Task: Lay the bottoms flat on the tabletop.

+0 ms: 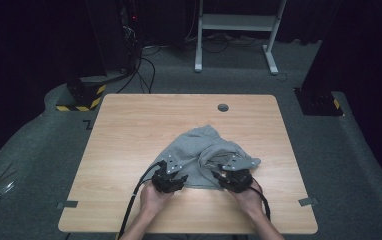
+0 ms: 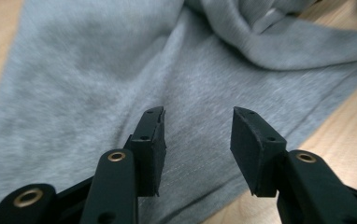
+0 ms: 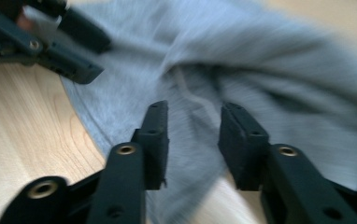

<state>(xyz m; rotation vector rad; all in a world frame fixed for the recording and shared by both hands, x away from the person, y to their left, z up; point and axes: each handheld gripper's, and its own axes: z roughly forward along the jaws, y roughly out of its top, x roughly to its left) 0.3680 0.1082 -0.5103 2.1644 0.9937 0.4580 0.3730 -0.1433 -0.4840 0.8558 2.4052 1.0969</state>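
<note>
A crumpled grey garment (image 1: pixel 201 150) lies near the front middle of the wooden table (image 1: pixel 129 130). My left gripper (image 1: pixel 171 170) hovers at its near left edge, open, its jaws apart over flat grey cloth (image 2: pixel 97 79) with nothing between them. My right gripper (image 1: pixel 233 169) is at the garment's near right part, open, its jaws either side of a fold of the grey cloth (image 3: pixel 260 60), which looks blurred. The left gripper (image 3: pixel 36 42) also shows at the top left of the right gripper view.
A round cable hole (image 1: pixel 223 107) sits at the table's far edge. Beyond the table stand a white frame (image 1: pixel 236 30), dark equipment with cables (image 1: pixel 124 45) and black posts with yellow-striped bases (image 1: pixel 81 97). Bare wood surrounds the garment.
</note>
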